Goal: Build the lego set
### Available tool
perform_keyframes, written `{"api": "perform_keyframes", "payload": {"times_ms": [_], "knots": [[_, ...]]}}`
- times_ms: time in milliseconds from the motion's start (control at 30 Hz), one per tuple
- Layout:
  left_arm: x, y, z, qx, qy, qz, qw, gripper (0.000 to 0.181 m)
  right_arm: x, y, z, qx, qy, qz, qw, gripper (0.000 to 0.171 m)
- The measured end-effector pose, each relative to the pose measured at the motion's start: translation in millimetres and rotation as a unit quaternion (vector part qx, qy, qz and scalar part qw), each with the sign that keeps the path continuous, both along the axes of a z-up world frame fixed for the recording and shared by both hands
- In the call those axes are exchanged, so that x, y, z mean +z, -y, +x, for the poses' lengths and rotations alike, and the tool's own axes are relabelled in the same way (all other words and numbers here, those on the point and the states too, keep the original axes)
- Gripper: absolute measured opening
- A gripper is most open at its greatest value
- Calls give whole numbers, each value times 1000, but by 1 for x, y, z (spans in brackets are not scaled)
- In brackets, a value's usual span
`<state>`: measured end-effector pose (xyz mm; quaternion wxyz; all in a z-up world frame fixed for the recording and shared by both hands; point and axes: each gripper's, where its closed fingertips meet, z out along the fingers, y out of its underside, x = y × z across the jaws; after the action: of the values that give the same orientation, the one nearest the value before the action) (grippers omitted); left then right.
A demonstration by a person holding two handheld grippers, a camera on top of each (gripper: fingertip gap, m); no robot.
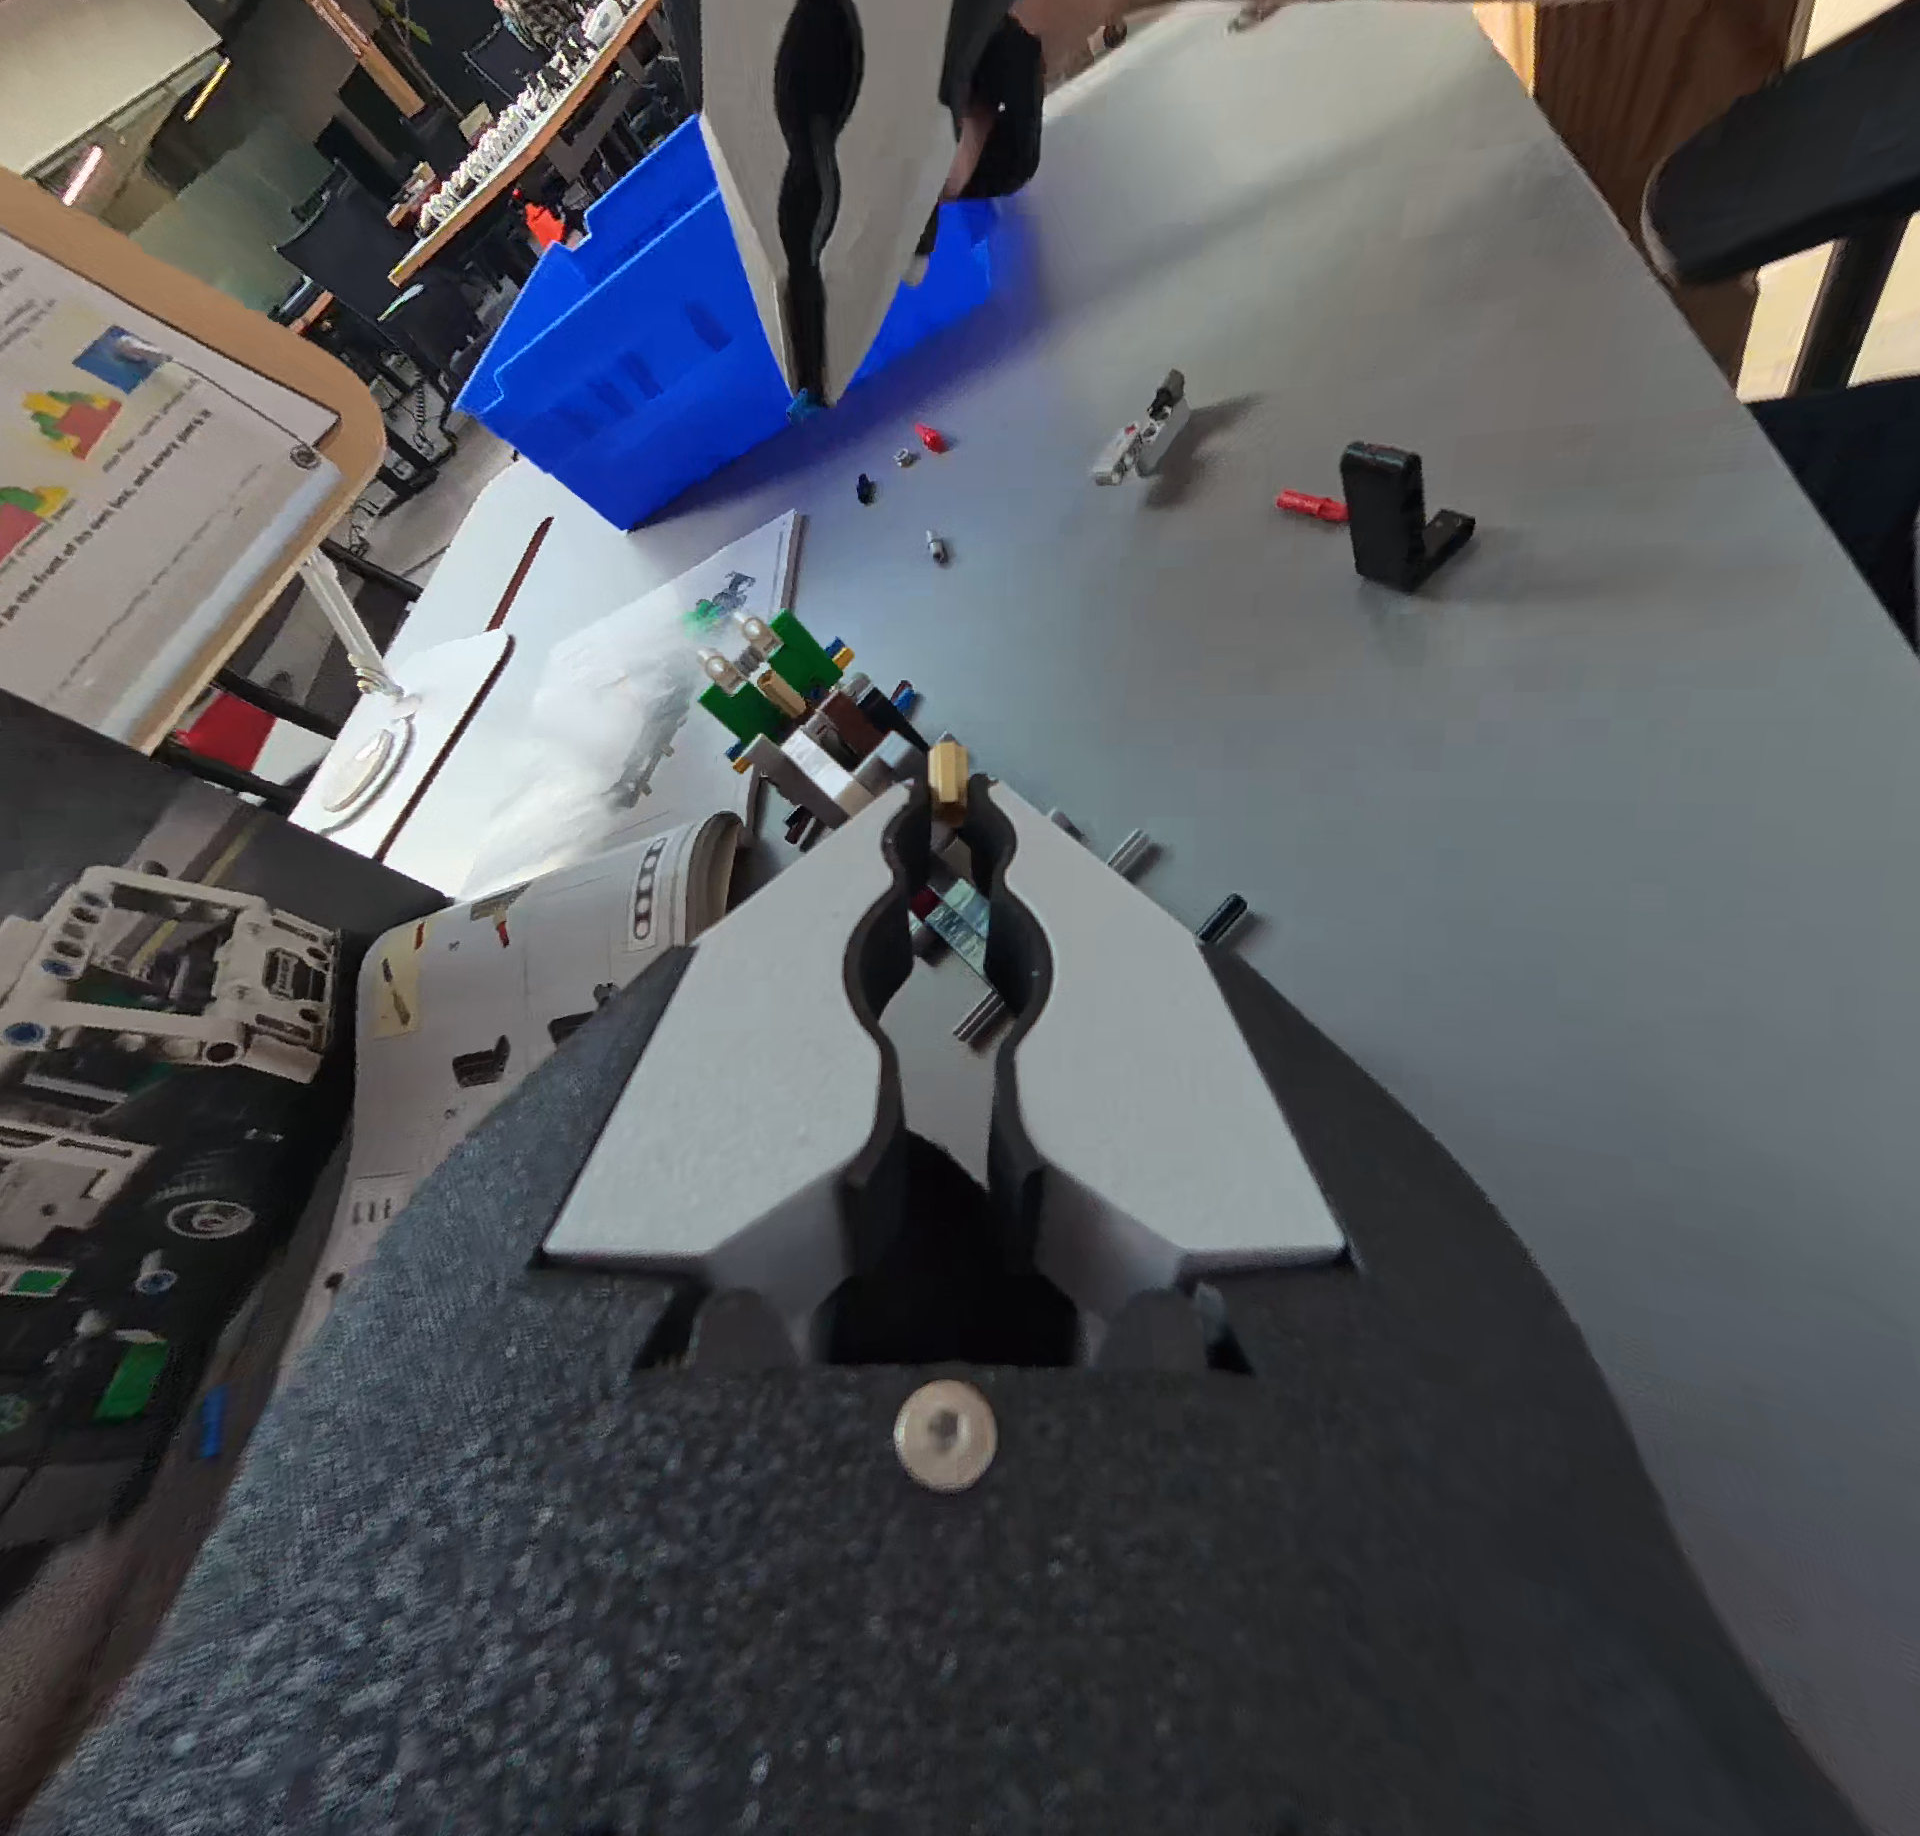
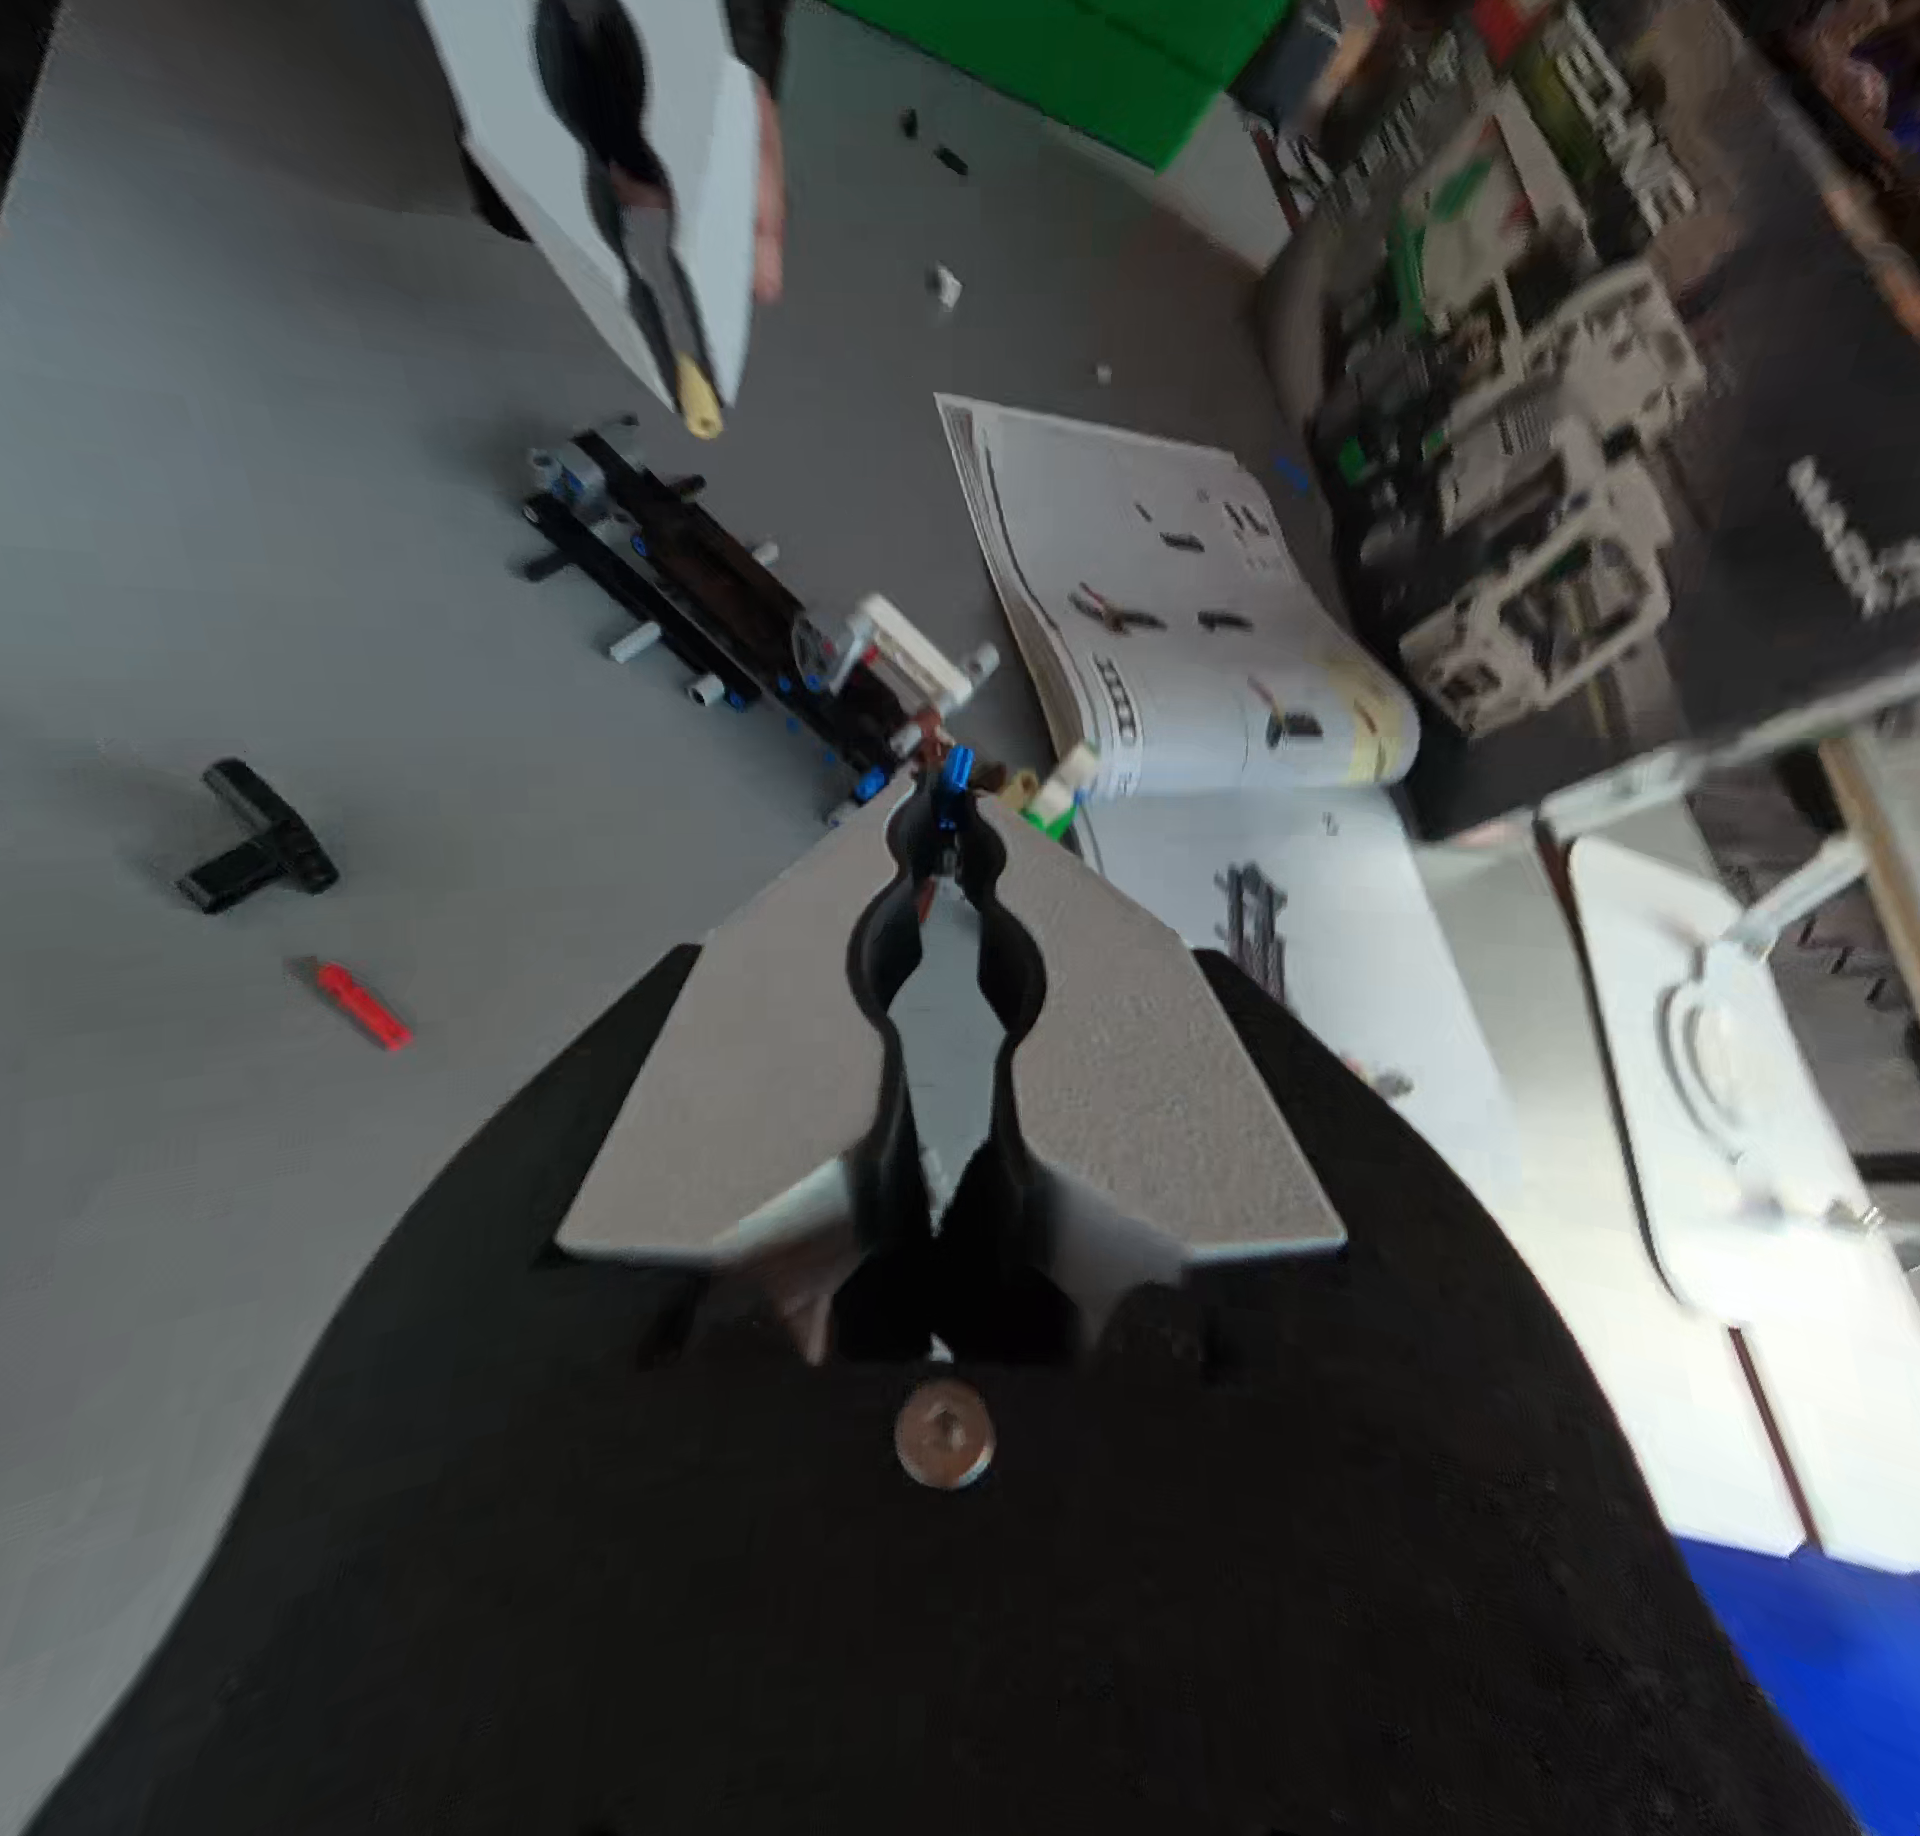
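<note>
Left tongs [image 1: 948,799] were clamped on a tan pin [image 1: 945,780], held just above the near end of the half-built lego assembly [image 1: 821,716]. From the right wrist view the same tongs hung over the grey table [image 2: 260,591] with the tan pin [image 2: 698,396] poking out of the tip, just above the far end of the assembly [image 2: 727,602].

Right tongs [image 2: 948,799] were closed on a small blue pin [image 2: 952,785], tip right beside the assembly's near end. In the left view they [image 1: 812,396] came down from above in front of the blue bin [image 1: 644,373], blue pin [image 1: 800,404] at the tip.

Assembly lay flat on the table [image 1: 1455,851]: a long black and brown beam frame with blue pins, a white piece and a green part at one end. It touched the edge of the open instruction booklet [image 2: 1174,623].

Loose parts on the table, well apart from the assembly:
- black L-shaped piece [image 1: 1392,529] with a red pin [image 1: 1309,504] just beside it
- small grey sub-build [image 1: 1143,436]
- a few tiny pins near the bin, one red [image 1: 931,436]

The set's box [image 2: 1621,352] stood behind the booklet. A green bin [image 2: 1039,20] sat at the far table edge.
</note>
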<state>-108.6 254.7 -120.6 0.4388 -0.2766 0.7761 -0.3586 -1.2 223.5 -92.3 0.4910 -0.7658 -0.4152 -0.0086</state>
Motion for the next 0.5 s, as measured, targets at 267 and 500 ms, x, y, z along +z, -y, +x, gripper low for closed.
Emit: {"api": "perform_keyframes", "payload": {"times_ms": [267, 500], "knots": [[8, -12, 0, -24, -22, -127, 991, 5, -24, -45, -78, 160, 122, 54, 978, 2], [-7, -9, -2, -55, -64, -163, 983, 5, -32, -38, -94, 163, 68, 41, 983, 2]]}}
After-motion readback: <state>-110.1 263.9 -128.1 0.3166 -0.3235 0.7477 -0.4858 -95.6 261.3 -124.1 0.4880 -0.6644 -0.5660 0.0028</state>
